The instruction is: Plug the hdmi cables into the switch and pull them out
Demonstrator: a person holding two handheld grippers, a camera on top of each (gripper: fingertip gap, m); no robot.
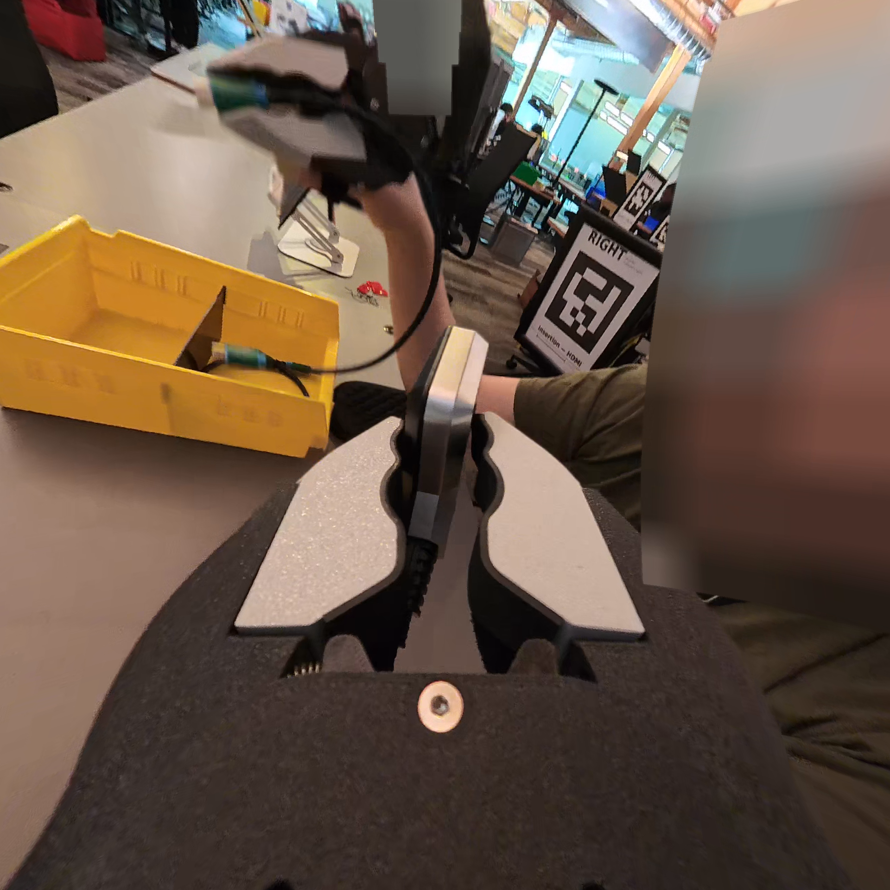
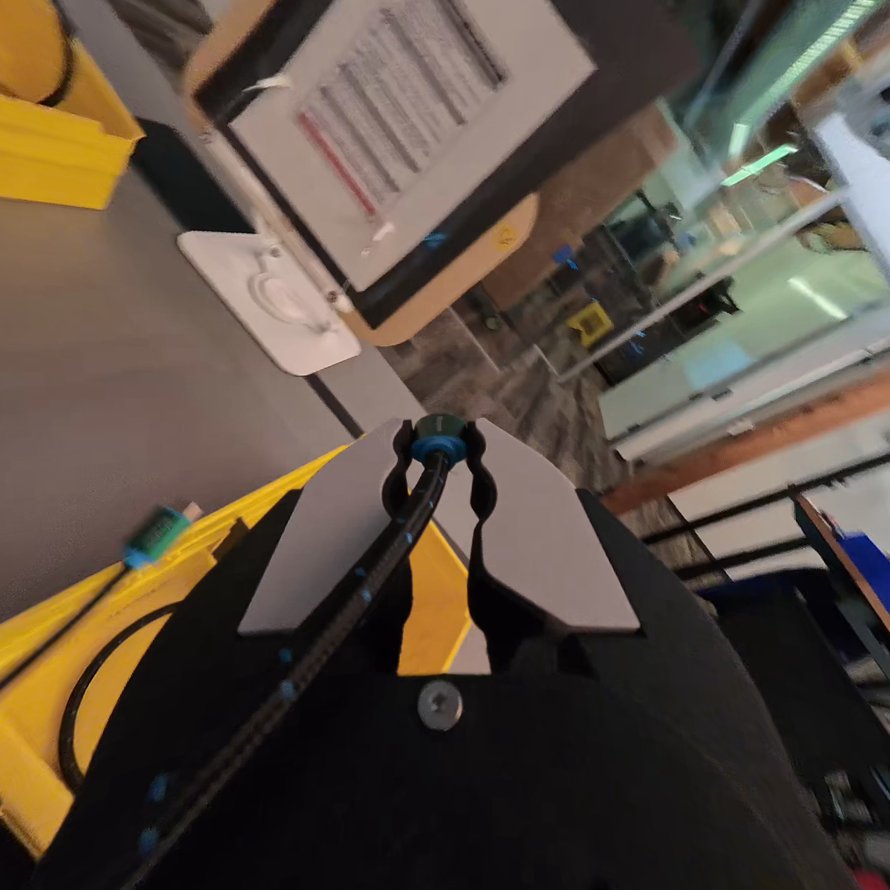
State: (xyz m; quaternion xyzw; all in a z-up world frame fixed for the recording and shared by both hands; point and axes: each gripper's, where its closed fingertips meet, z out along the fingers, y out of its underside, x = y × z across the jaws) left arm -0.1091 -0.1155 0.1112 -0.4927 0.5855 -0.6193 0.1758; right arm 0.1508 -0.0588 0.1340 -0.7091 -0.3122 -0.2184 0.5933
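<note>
Sitting on the grey table (image 1: 120, 159), a yellow bin (image 1: 159, 419) holds a dark upright divider (image 1: 204, 330) and one HDMI plug (image 1: 241, 356) with a green and blue shell, lying against that divider with its black cable trailing over the bin's right wall. From the right wrist view the same yellow bin (image 2: 433, 607) appears below the fingers, with a loop of black cable (image 2: 72, 713) in it and the second plug (image 2: 156, 534) resting at its rim. The left gripper (image 1: 436, 433) is clamped on the switch (image 1: 443, 433), a thin black and silver box held on edge, rising out past the fingertips and tilted slightly right. The right gripper (image 2: 438, 436) is closed on the other HDMI plug (image 2: 438, 431), its blue collar pinched between the tips and its braided cable running back down between the fingers. In the left wrist view that right gripper (image 1: 284, 106) is raised above the table, well apart from the switch, a bare forearm (image 1: 409, 279) below it. A white stand (image 2: 269, 298) with a framed sheet (image 2: 399, 130) stands on the table beyond.
</note>
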